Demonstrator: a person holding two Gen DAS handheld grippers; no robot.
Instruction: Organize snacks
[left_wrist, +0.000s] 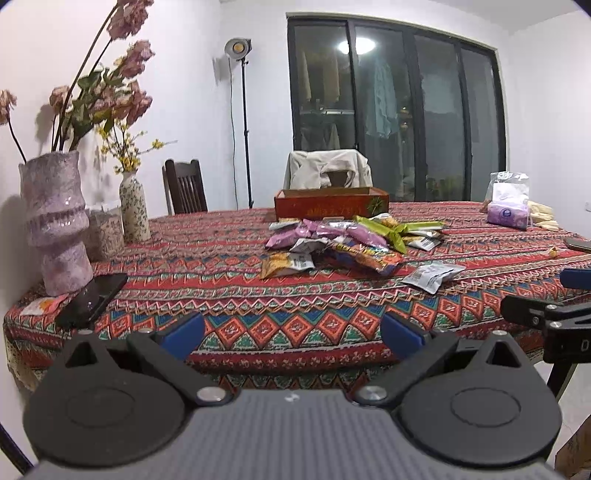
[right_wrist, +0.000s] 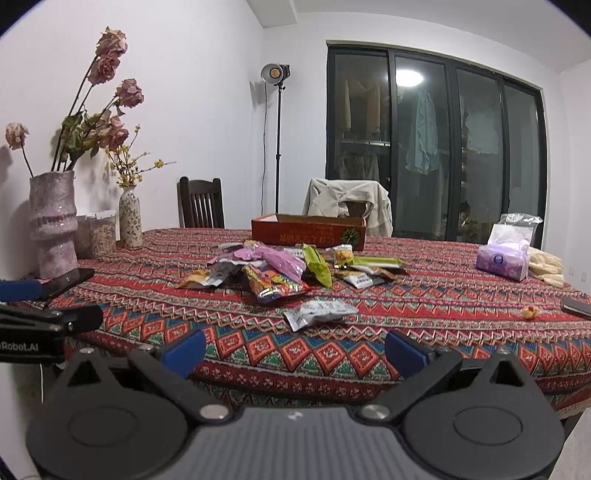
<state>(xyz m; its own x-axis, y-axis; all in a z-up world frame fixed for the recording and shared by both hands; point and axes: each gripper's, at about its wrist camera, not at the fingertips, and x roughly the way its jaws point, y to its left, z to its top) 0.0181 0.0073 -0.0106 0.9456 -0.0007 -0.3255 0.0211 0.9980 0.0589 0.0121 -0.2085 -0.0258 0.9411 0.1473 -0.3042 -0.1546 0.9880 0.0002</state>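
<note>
A heap of snack packets (left_wrist: 343, 243) (right_wrist: 280, 269), pink, green, orange and silver, lies in the middle of a patterned tablecloth. One silver packet (left_wrist: 430, 276) (right_wrist: 319, 313) lies apart, nearer me. An open red-brown box (left_wrist: 330, 206) (right_wrist: 308, 230) stands just behind the heap. My left gripper (left_wrist: 291, 334) is open and empty, at the table's near edge. My right gripper (right_wrist: 295, 350) is open and empty, also at the near edge, to the right of the left one. Each gripper shows at the side of the other's view.
Two vases with flowers (left_wrist: 55, 225) (left_wrist: 133, 208) and a clear container stand at the left. A black phone (left_wrist: 94, 297) lies near the big vase. A purple tissue pack (right_wrist: 502, 258) and another phone (right_wrist: 576, 305) lie at the right. Chairs stand behind the table.
</note>
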